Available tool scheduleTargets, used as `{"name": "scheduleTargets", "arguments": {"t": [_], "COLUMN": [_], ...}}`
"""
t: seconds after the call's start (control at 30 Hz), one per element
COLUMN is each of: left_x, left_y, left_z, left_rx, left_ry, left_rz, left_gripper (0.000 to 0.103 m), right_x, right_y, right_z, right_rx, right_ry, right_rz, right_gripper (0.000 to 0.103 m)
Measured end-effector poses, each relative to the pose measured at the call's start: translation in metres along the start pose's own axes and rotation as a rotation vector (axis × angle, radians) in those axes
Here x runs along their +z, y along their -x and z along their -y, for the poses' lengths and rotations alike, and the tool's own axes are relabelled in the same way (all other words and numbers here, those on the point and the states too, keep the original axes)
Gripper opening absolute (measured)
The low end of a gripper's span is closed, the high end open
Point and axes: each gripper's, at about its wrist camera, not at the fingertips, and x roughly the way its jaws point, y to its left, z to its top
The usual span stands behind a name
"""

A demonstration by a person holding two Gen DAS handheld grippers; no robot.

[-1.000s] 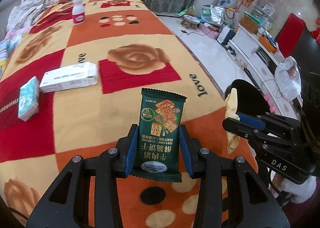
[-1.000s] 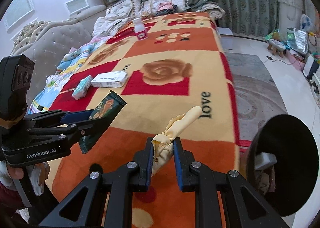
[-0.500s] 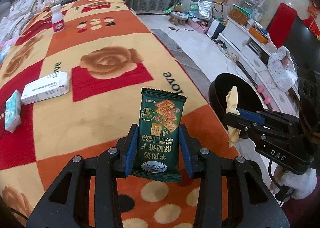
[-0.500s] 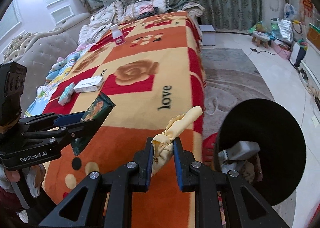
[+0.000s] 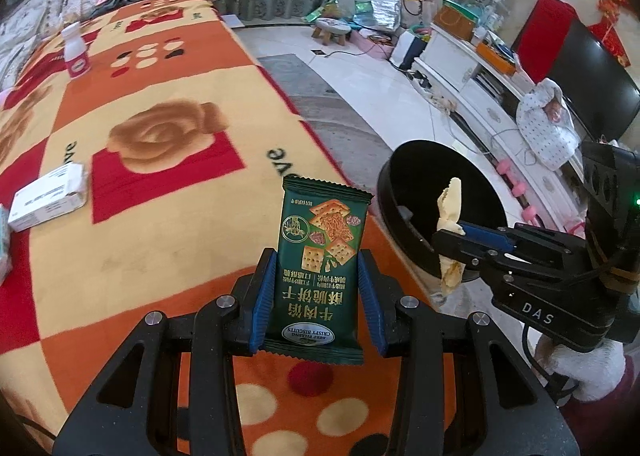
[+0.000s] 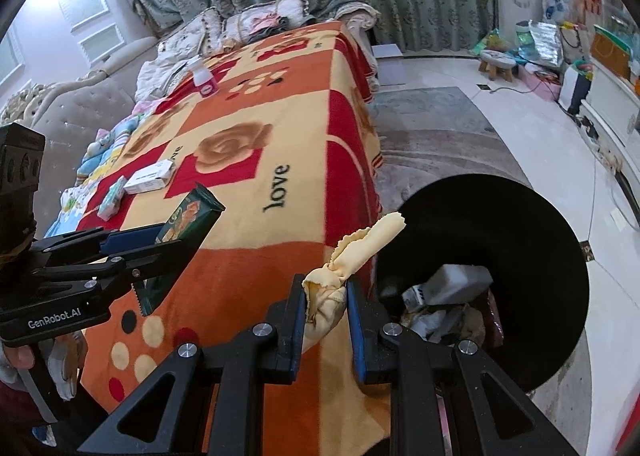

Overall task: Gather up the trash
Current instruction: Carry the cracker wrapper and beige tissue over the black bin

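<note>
Left tool (image 5: pixel 318 288): you pinched the biscuit packet (image 5: pixel 322 252).
Right tool (image 6: pixel 326 304): you clamped the yellow wrapper (image 6: pixel 352 256).
Bin (image 6: pixel 520 215), lower right: neither dropped yet.
Left on bed (image 6: pixel 240 248): box (image 6: pixel 150 177), bottle (image 6: pixel 204 79).

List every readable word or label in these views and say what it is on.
"CRISPY BISCUITS": green biscuit packet; its Chinese print is upside down.
"love": blanket.
"DAS": right gripper.
"GenRobot.AI": left gripper.
White box and bottle: print too small to read.

"CRISPY BISCUITS" on the packet (image 5: pixel 320 256), "love" on the blanket (image 6: pixel 276 191), seemingly "GenRobot.AI" on the left gripper (image 6: pixel 182 244).
</note>
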Motion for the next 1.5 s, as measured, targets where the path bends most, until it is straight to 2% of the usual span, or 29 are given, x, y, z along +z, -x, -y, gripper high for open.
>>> {"name": "scheduleTargets", "arguments": {"t": [0.77, 1.5], "left_x": [0.021, 0.039], "left_y": [-0.034, -0.063], "left_z": [0.048, 0.078], "left_rx": [-0.074, -0.16], "left_ry": [-0.06, -0.061], "left_rz": [-0.029, -0.06], "left_gripper": [0.038, 0.038], "right_x": [-0.011, -0.013], "right_y": [0.007, 0.014], "right_z": [0.052, 0.085], "right_rx": [-0.054, -0.103], "right_ry": [-0.094, -0.163], "right_rz": [-0.009, 0.007], "right_gripper": [0.018, 0.018]}}
